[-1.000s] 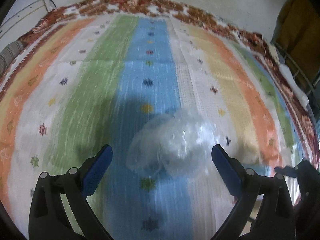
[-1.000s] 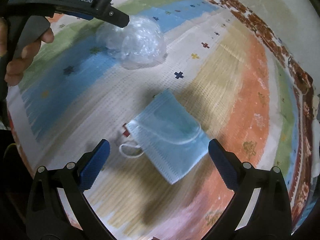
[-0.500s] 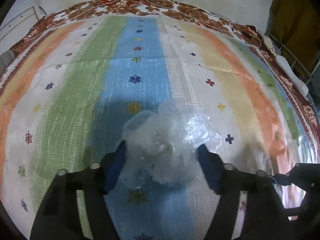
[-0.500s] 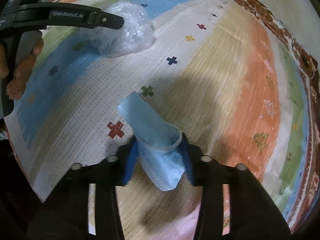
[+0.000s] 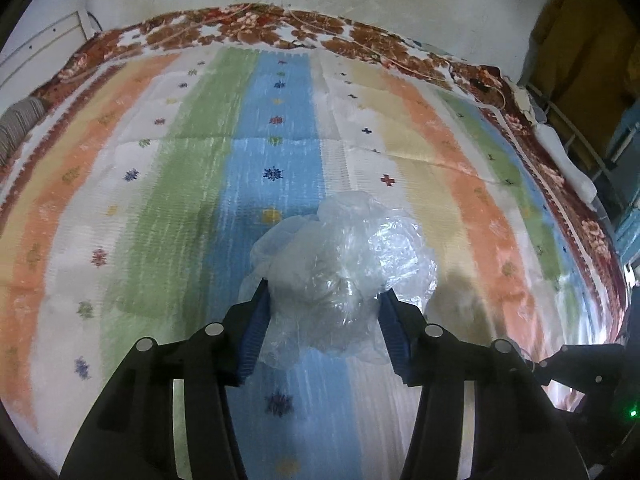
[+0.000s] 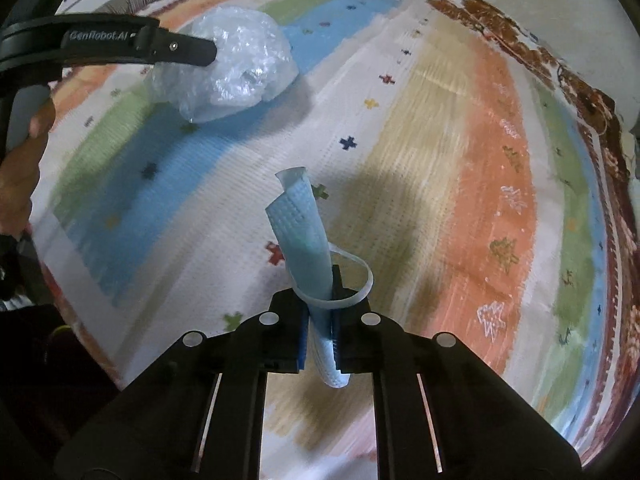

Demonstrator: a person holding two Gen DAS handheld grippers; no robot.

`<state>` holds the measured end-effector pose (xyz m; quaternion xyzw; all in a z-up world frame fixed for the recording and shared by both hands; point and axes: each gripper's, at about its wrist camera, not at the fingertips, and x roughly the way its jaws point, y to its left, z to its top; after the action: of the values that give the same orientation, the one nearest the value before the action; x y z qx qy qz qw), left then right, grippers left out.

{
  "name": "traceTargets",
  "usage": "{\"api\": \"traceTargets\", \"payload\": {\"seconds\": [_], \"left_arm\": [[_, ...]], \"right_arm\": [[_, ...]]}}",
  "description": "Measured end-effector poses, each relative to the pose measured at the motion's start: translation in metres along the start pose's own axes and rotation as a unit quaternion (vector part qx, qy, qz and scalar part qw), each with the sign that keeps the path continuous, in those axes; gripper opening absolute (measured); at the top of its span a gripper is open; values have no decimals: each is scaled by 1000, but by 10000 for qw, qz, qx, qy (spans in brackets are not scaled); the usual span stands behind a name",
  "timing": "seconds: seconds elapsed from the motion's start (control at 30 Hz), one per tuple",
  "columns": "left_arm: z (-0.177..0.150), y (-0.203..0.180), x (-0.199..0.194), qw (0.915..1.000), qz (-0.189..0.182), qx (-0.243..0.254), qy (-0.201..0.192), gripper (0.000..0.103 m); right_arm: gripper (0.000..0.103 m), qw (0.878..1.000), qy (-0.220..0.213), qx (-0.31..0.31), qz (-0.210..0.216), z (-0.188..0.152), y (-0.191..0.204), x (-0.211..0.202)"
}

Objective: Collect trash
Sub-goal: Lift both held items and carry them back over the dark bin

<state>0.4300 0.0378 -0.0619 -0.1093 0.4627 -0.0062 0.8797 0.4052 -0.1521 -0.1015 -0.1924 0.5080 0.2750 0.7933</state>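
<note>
Surface: striped bedspread (image 5: 168,184) with a floral border, lying under a pale wall
Left gripper (image 5: 324,322): jaws closing on the crumpled clear plastic bag (image 5: 340,264), pads pressing its sides, over the blue stripe mid-spread
Right gripper (image 6: 320,332): jaws closing, clamped on the folded blue face mask (image 6: 306,240), which hangs clear of the spread
Done: both pieces gripped
Left: carrying them to a bin, none in view

Plastic bag (image 5: 340,276) between the left tongs (image 5: 324,320) over the striped mat (image 5: 180,184); face mask (image 6: 304,248) to its right
</note>
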Motion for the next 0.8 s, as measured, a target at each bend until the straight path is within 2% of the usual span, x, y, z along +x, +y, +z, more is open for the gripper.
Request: {"api": "traceTargets", "payload": {"seconds": [0.23,0.33,0.47,0.8], "left_arm": [[-17,3,-44,10000,14,-52,-59,51],[-28,9,-64,9997,-97,-213,-58,51],[-45,14,-90,9987,-243,-449,-57,51],[-80,19,-147,9945,-593,-847,-180,51]], "right_arm": [[8,9991,-314,190,232,-8,18,-42],[8,9979,-423,284,389,-13,29,-60],[8,9970,-615,245,408,-20,43,-83],[8,9927,-865,626,558,-46,59,-124]]}}
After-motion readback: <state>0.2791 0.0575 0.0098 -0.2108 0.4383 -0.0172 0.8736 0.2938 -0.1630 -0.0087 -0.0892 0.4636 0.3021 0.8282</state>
